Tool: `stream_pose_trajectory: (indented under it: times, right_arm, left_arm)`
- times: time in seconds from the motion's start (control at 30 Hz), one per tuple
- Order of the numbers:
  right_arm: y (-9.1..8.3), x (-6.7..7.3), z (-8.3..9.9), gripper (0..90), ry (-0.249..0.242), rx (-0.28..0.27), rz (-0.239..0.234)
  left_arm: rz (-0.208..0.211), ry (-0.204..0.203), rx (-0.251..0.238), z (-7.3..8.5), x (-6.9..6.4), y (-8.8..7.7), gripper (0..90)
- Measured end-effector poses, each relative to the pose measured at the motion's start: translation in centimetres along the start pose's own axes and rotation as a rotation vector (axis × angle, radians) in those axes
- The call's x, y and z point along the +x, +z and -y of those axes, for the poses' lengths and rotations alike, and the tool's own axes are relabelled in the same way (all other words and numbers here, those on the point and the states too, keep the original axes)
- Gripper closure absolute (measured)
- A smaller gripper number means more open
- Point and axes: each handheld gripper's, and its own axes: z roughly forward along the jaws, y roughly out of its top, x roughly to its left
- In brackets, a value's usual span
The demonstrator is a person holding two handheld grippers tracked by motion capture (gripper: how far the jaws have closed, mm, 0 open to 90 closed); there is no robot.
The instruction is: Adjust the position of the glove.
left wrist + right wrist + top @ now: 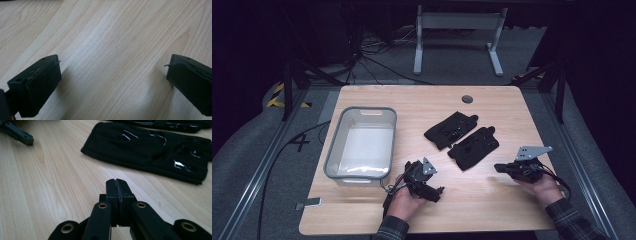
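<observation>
Two black gloves lie side by side on the wooden table, one (pixel 451 130) farther back and one (pixel 473 147) nearer. My right gripper (pixel 498 167) is held low just right of the nearer glove and points left toward it. In the right gripper view its jaws (pixel 116 182) are shut together with nothing between them, and the nearer glove (pixel 147 150) lies a short way ahead. My left gripper (pixel 439 192) rests near the table's front, between the bin and the gloves. Its jaws (pixel 113 72) stand wide open over bare wood.
A clear plastic bin (pixel 332 145) stands at the table's left, with nothing visible inside. A round cable hole (pixel 467 99) sits near the far edge. Part of the left gripper (pixel 17 133) shows at the top left of the right gripper view. A white table frame (pixel 457 30) stands on the floor beyond.
</observation>
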Motion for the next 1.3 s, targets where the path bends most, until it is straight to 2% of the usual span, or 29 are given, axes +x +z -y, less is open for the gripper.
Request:
stream_pose_trajectory:
  times: [0.2,0.37,0.6,0.83,1.07,1.3]
  right_arm:
    - [1.6,0.0,-1.4,89.8,-0.028,0.0,-0.022]
    - [2.9,-0.3,-2.5,89.8,-0.025,-0.014,-0.052]
    - [5.0,-0.2,-3.9,89.7,-0.051,-0.012,-0.066]
    - [6.7,-0.4,-4.1,89.7,-0.06,0.015,-0.072]
    - [7.3,-0.6,-3.8,89.7,-0.056,0.037,-0.071]
    - [7.1,-0.7,-3.6,89.8,-0.067,0.058,-0.07]
  left_arm:
    - [0.0,0.001,-0.001,0.0,0.0,0.0,0.0]
    - [0.0,-0.002,0.0,0.0,0.0,0.0,0.0]
    - [0.001,-0.003,-0.001,0.0,0.0,0.0,0.0]
    - [0.001,-0.003,-0.001,0.0,0.0,0.0,0.0]
    - [0.0,-0.003,-0.002,0.0,0.0,0.0,0.0]
    - [0.0,-0.004,-0.002,0.0,-0.1,0.0,0.1]
